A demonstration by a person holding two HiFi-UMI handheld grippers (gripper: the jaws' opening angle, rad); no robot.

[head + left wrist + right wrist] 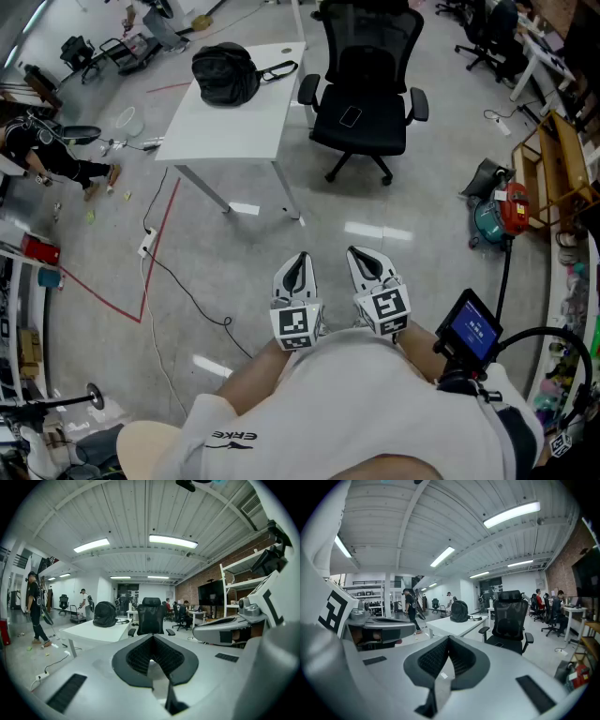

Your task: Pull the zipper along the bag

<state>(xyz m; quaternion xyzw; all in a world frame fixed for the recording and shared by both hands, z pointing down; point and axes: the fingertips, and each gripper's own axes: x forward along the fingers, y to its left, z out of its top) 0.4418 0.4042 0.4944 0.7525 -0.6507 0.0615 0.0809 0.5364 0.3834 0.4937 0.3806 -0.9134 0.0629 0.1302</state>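
**Task object.** The black backpack point(225, 73) rests on the far end of the white worktop point(234, 127), at 11 o'clock from the grippers and well apart from them. In the head view it reads as a rounded mass, slightly wider along the 9-to-3 line. One strap point(278, 68) trails off toward 3 o'clock. The left gripper view shows the backpack point(104, 614) standing upright. The zipper and its pull are too small to locate in any view, so the run of the zipper cannot be stated.

**Surroundings.** A black office chair point(366, 94) stands just beside the worktop at 3 o'clock of the backpack, with a phone point(350, 116) on its seat.

**Grippers.** The left gripper point(300, 257) and right gripper point(362, 251) are held side by side close to the person's body, tips toward 12 o'clock. In each gripper view the jaws are together with nothing between them.

**Step in hand.** Judged as approach; no contact with the backpack has been made.

**Next move.** Close the gap to the worktop and locate the zipper pull. Probably one gripper steadies the fabric while the other opens its jaws and takes the pull.
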